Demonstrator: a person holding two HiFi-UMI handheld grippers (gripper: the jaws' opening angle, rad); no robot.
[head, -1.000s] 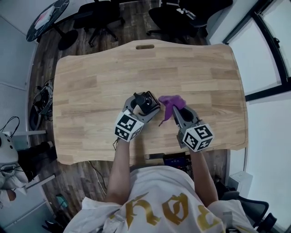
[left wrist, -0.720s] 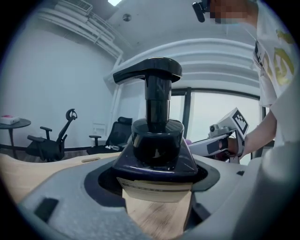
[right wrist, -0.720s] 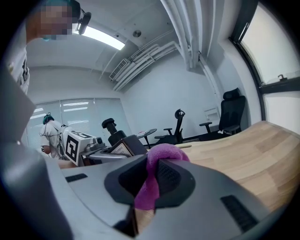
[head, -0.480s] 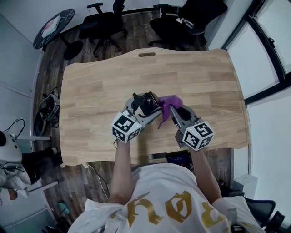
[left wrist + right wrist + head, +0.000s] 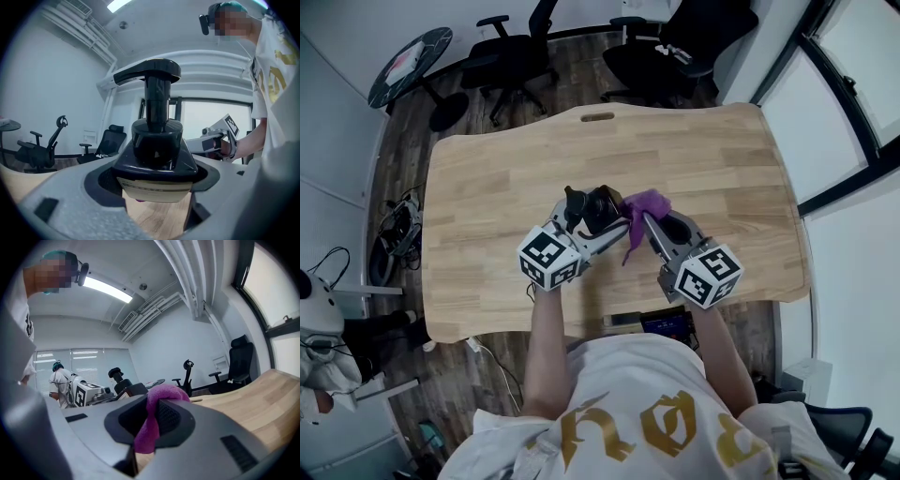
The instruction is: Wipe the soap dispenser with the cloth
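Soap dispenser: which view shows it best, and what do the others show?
Left gripper view: the soap dispenser stands large and central, pump and collar sharp. Head view shows only its dark top; right gripper view shows it small, partly hidden.

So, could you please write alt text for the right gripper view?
The right gripper is shut on a purple cloth, seen close up. Beyond it are a black soap dispenser at left, a wooden table at right and office chairs.

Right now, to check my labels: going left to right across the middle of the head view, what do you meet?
Tangle of cables on the floor → black pump soap dispenser → purple cloth → dark-framed window.
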